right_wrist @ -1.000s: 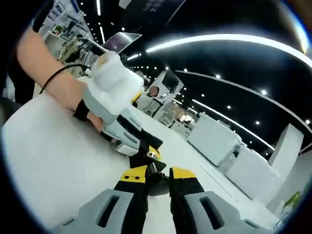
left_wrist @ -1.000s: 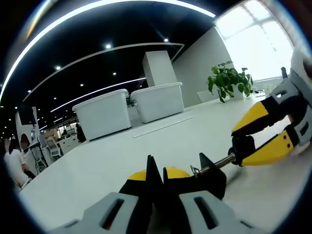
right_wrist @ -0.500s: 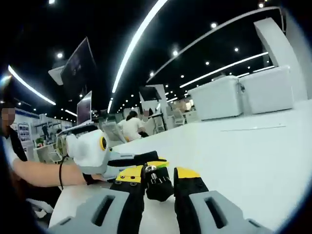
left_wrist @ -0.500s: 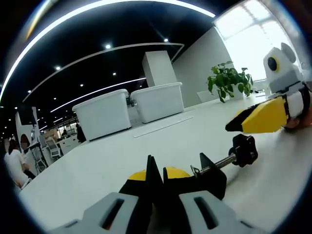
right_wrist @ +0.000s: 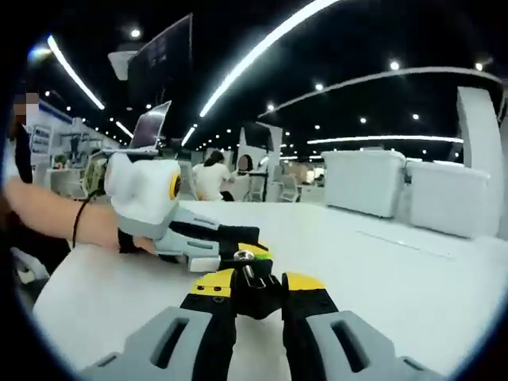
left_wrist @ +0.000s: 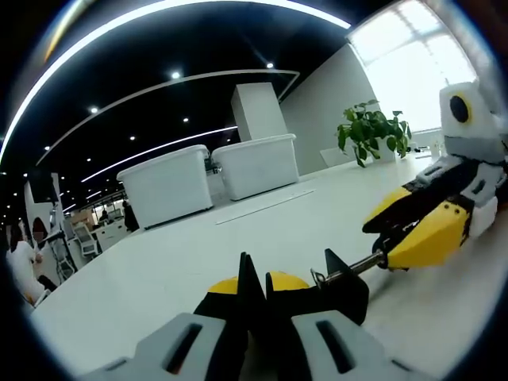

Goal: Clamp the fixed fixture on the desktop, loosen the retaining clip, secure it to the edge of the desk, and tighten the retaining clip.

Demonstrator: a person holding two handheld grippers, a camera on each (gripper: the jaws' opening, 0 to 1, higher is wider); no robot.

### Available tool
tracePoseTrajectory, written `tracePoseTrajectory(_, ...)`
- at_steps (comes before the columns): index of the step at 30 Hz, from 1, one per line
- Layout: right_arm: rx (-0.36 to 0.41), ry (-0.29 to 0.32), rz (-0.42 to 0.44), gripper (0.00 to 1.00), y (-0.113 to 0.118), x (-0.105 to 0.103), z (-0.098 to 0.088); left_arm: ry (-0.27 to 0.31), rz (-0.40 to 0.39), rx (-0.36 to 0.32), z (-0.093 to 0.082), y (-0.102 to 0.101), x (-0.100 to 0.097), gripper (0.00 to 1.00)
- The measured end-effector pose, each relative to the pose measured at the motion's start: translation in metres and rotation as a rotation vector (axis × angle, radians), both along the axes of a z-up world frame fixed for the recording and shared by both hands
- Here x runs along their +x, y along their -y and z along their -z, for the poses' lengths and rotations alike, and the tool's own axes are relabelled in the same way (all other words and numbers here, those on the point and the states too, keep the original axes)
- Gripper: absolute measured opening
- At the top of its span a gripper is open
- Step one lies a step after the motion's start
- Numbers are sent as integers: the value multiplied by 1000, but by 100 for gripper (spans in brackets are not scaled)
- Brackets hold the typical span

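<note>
My left gripper has its two jaws pressed together on the black clamp fixture, which sits on the white desk. From the fixture a threaded screw runs out to the right, towards its knob.

In the left gripper view my right gripper comes in from the right, its yellow jaws closed around the end of that screw. In the right gripper view I see the black knob between my jaws, held on both sides, with the metal screw going forward to the left gripper.

The near edge of the desk is somewhere under my jaws; I cannot see it clearly. Ahead the desk surface is open and wide up to two white bins and a green plant, both well apart from the fixture.
</note>
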State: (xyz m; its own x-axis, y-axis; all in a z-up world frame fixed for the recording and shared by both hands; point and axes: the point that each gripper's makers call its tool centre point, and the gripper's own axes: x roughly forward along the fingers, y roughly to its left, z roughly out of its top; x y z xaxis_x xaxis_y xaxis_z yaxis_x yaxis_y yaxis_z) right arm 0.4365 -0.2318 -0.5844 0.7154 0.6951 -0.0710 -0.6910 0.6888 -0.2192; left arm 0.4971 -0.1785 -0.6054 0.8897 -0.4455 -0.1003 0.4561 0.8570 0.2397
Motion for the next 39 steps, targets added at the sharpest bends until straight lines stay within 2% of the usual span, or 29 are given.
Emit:
tracePoseTrajectory(3,-92,83,13,21,-2,1,0,0,-1,-1,0,0,0,9)
tracePoseTrajectory(9,-198,171,30,22,-3,4,0,0,-5,-1,0,-1,0,9)
tracePoseTrajectory(25,-351,291,51,22,-5,3,1,0,-7,0,0,-1,0,9)
tracePoseTrajectory(30,-382,304,55,25,-6,3,4,0,-7,0,0,-1,0,9)
tracePoseTrajectory(34,-369,265,61,26,-5,3,3,1,-7,1,0,-1,0,9)
tracePoseTrajectory(36,-309,154,63,26,0,2,5,1,-7,1,0,-1,0,9)
tracePoseTrajectory(39,-115,83,68,27,8,3,-13,1,-6,1,0,-1,0,9)
